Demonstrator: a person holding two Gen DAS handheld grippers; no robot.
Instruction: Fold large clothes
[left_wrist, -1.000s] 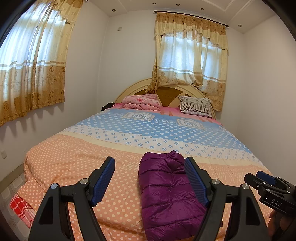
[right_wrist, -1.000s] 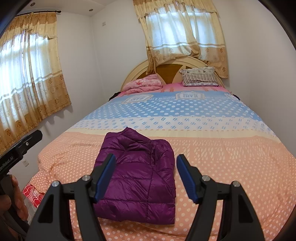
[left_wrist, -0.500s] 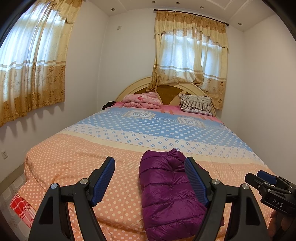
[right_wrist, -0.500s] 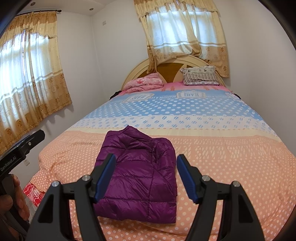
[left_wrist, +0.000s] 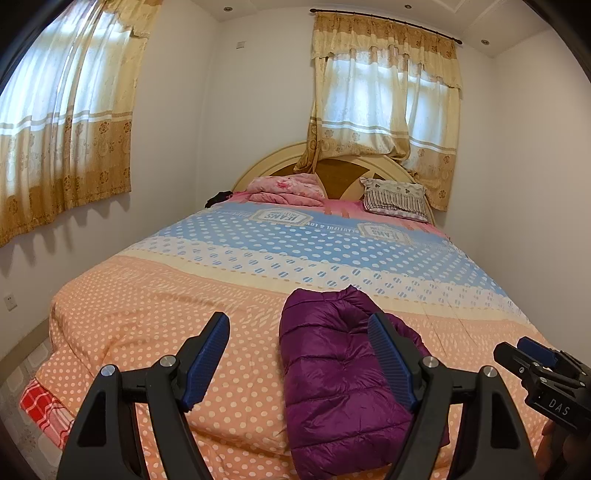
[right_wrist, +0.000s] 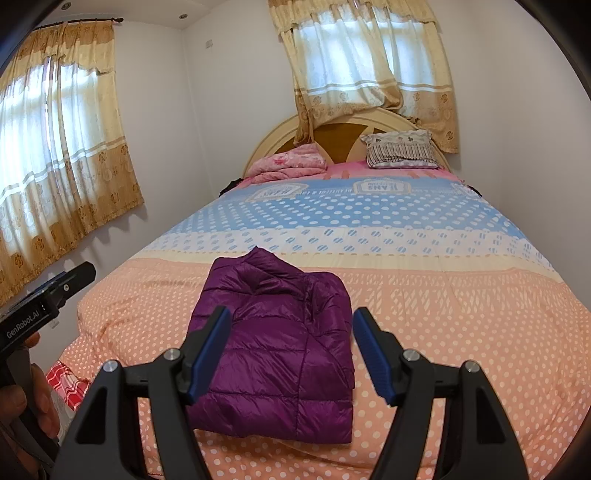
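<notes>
Nothing shifted: folded purple jacket (right_wrist: 277, 343) lay lower centre on bed (right_wrist: 443, 314), fold seemingly complete; left claw (left_wrist: 297, 356) and right claw (right_wrist: 291, 349) spread, empty.

The purple puffer jacket (right_wrist: 280, 343) lies folded into a compact, roughly rectangular bundle on the orange polka-dot part of the bed cover, near the foot of the bed. Its quilted, glossy shell shows horizontal stitch lines. 1 vertical fold line runs down the right part of the top layer, and a pointed bit of fabric sticks up at the far edge. From the left wrist view the jacket (left_wrist: 332, 384) looks thick and puffy, resting flat.
</notes>
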